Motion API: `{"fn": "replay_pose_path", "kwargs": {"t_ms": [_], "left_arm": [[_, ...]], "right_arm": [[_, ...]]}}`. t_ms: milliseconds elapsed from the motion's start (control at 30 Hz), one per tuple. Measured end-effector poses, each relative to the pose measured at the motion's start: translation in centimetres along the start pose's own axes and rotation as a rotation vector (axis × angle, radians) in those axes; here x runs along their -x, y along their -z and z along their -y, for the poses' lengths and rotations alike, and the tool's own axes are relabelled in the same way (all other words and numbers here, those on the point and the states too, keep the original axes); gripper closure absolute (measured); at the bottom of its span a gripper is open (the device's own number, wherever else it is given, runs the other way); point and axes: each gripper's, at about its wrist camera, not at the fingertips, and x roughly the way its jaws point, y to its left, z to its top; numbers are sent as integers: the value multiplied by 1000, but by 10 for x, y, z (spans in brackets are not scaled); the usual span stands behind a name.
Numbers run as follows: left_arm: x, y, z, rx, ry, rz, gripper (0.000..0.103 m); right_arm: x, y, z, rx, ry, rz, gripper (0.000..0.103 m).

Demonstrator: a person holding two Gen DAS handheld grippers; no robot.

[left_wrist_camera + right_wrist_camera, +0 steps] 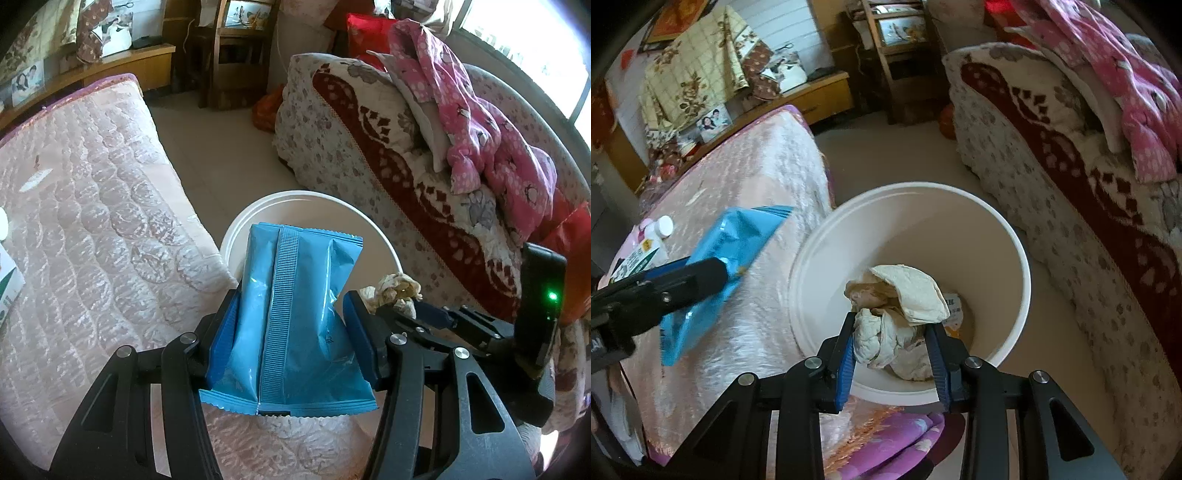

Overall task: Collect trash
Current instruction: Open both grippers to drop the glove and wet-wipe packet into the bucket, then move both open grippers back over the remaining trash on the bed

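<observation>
My left gripper [291, 295] is shut on a blue snack packet [295, 325], held upright over the near edge of a white bucket [258, 206]. From the right wrist view the same packet [738, 243] juts out of the left gripper [716, 273] above the bed. My right gripper [892, 325] is shut on a crumpled wad of cream paper [886, 332], which hangs over the mouth of the bucket [1015, 266]. That wad [391, 290] also shows at the right of the left wrist view. A small wrapper [955, 306] lies at the bucket's bottom.
The bucket stands on the tiled floor [229, 155] between a bed with a pink quilted cover [92, 206] and a sofa under a floral blanket [351, 140] with a pink garment [480, 122]. A carton [639, 258] and white-capped bottle [663, 225] lie on the bed. A wooden chair [236, 55] stands behind.
</observation>
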Motion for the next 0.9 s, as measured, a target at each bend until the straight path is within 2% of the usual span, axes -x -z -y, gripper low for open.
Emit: {"fn": "replay_pose_path", "kwargs": {"t_ms": [133, 233, 300, 567, 900], "left_arm": [[-4, 0, 0, 5, 10, 1, 48], [-6, -1, 0, 7, 22, -1, 44], [-6, -1, -1, 8, 29, 1, 42], [-3, -1, -5, 22, 40, 3, 42], [10, 10, -4, 1, 17, 20, 42]], "right_arm": [[-4, 1, -1, 9, 10, -10, 69], [-6, 2, -2, 12, 22, -6, 67], [-5, 1, 0, 6, 28, 6, 53], [-6, 2, 1, 3, 36, -4, 53], [0, 6, -2, 3, 34, -4, 53]]}}
